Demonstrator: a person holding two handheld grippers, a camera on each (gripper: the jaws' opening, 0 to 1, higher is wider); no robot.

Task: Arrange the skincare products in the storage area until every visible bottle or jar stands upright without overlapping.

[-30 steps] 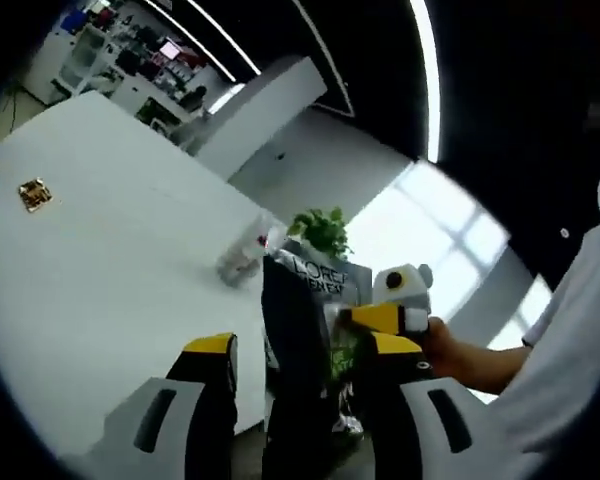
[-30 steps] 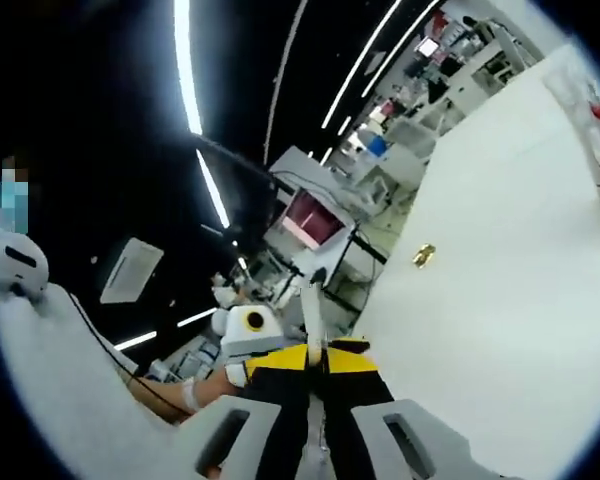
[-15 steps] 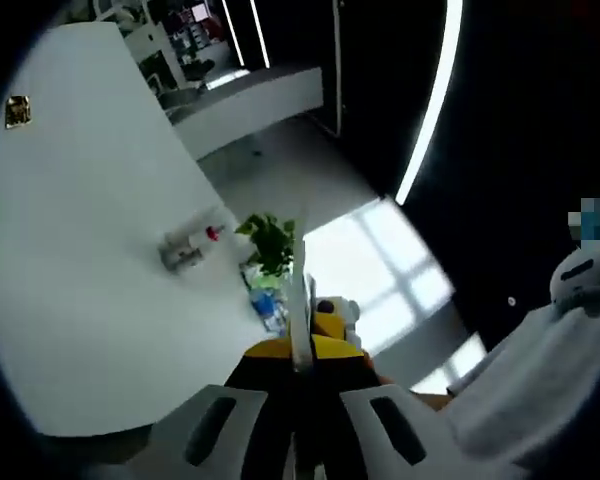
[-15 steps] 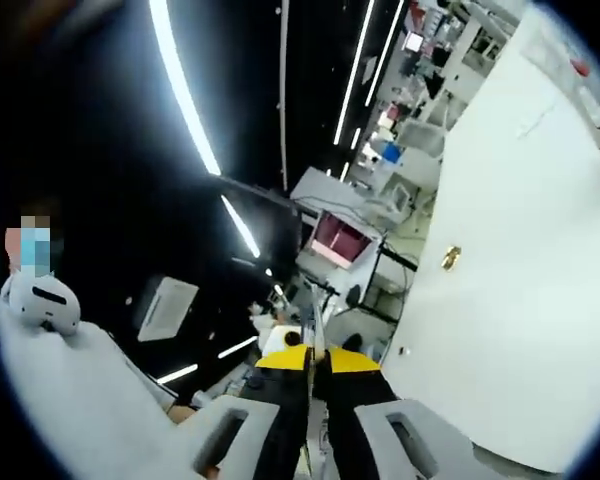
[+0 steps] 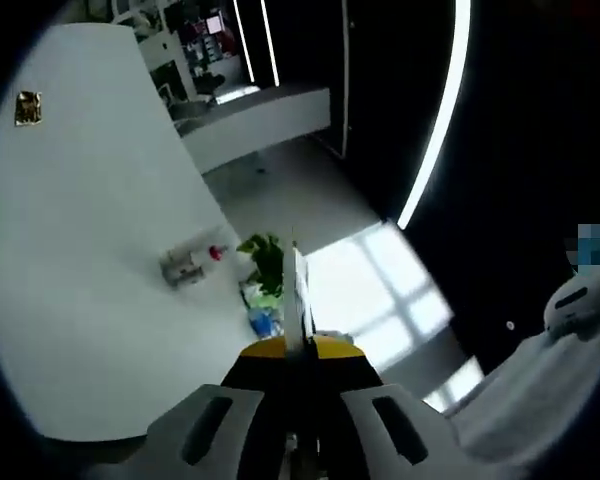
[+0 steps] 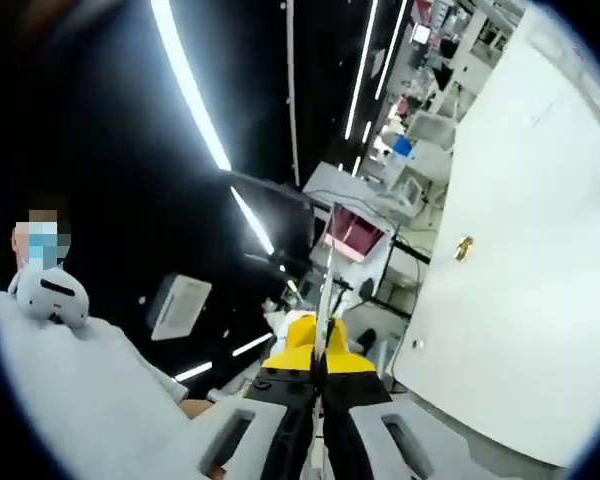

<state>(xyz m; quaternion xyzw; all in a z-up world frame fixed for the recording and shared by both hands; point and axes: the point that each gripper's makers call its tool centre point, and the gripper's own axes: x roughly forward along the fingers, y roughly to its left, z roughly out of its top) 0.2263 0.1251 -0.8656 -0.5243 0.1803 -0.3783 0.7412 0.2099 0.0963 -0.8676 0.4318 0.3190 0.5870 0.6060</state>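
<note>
My left gripper is shut on a thin flat pack, seen edge-on as a pale strip rising between the yellow tips. On the white table beyond it, a small clear bottle with a red cap lies on its side. In the right gripper view my right gripper is shut on a thin flat strip as well, held in the air off the edge of the table. Whether both hold the same pack I cannot tell.
A green plant and a blue item stand just past the table's edge near the bottle. A small gold object rests on the table, also. A person in a white shirt stands close.
One second ago the left jaws stood open around a dark L'Oreal pack held by the other gripper. They have since shut on it, edge-on. Both views have rolled.
</note>
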